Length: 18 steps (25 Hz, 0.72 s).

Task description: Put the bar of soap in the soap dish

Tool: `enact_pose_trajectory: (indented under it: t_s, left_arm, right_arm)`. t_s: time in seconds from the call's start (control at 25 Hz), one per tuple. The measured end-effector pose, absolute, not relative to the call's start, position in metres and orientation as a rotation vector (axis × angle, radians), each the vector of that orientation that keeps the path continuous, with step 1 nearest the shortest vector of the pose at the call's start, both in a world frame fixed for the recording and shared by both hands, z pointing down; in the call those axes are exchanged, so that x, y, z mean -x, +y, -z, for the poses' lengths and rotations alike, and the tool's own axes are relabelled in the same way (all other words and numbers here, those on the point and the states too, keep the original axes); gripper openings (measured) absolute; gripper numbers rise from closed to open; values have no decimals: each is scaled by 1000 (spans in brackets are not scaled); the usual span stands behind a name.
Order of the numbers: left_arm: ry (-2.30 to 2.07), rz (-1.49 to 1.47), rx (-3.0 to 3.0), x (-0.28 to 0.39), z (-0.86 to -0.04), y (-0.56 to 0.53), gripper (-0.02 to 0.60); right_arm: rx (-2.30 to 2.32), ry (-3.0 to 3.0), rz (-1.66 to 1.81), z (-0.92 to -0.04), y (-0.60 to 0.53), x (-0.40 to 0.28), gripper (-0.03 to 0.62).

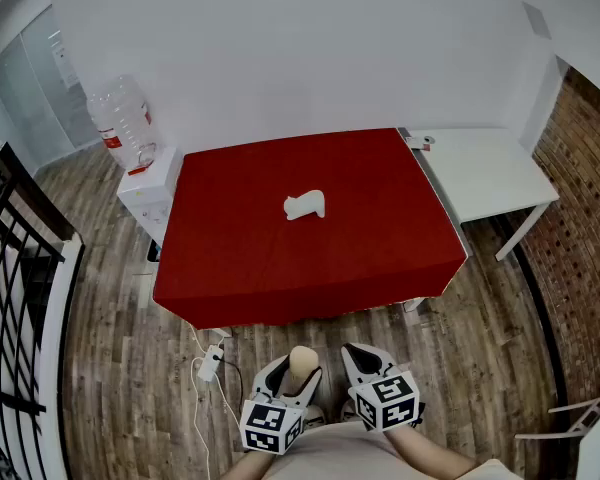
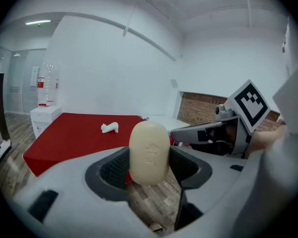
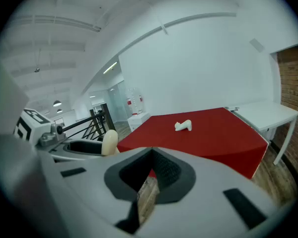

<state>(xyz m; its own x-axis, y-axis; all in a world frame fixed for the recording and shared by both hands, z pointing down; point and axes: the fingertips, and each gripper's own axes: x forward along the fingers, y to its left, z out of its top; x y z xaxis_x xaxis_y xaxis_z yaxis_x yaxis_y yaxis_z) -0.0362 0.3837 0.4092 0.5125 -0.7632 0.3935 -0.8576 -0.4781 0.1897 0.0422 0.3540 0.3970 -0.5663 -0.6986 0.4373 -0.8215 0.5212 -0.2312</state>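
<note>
A cream oval bar of soap (image 2: 149, 152) stands upright between the pads of my left gripper (image 2: 149, 168), which is shut on it. In the head view the soap (image 1: 302, 362) and the left gripper (image 1: 298, 368) hang low over the wooden floor, short of the red table (image 1: 230, 268). The white soap dish (image 1: 305, 205) lies near the middle of the red cloth, far ahead of both grippers. Just right of the left one, my right gripper (image 1: 365, 356) is shut with nothing in it; its tips meet in the right gripper view (image 3: 150, 176).
A white water dispenser (image 1: 145, 183) with a bottle stands left of the red table. A white side table (image 1: 485, 173) adjoins it on the right, next to a brick wall (image 1: 585, 208). A black railing (image 1: 10, 268) runs at far left. A power strip (image 1: 210, 364) lies on the floor.
</note>
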Motion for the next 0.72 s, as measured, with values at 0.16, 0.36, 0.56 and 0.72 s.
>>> enact_pose_trajectory:
  t_s: [0.16,0.36,0.56,0.72]
  left_arm:
    - [-1338,-358,-2413,52,-408,380,261]
    - [-1327,-353,-2397,65,-415,361,261]
    - [-1317,-367,-2389,68,-425,327,259]
    - [-1323,-371,-2369,70,-436,278,261]
  right_arm:
    - [-1286,-2482,-597,-396,352,-24,5]
    - [-1287,-2466,-612,-402,343,-11,5]
    - [-1293,-2461,-643,-412,307,-10,5]
    - [-1271,-2477,-644,-419,255,-4,5]
